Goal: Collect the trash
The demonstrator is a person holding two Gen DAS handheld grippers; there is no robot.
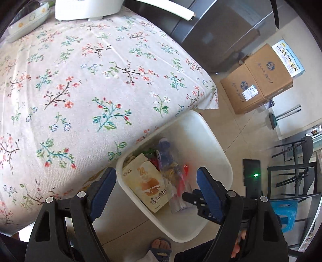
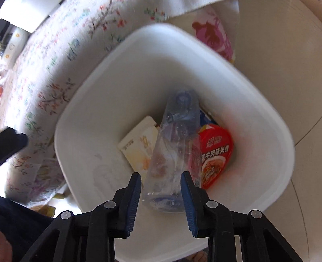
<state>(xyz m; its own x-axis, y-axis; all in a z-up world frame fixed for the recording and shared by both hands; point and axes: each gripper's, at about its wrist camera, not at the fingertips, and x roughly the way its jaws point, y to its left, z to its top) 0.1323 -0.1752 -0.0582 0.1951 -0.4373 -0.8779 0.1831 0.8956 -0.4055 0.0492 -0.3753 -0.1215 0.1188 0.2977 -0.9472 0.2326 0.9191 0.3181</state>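
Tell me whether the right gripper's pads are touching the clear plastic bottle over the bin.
Cannot tell. In the right wrist view the bottle lies between the right gripper's pads above the white bin, but blur hides any contact or gap.

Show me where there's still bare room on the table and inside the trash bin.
The floral tablecloth is bare across its middle, bordered by the stacked bowls and a white appliance at its far edge. In the white bin, the wall nearest the table is free; the far side is crowded with a clear bottle, cream wrapper and red noodle cup.
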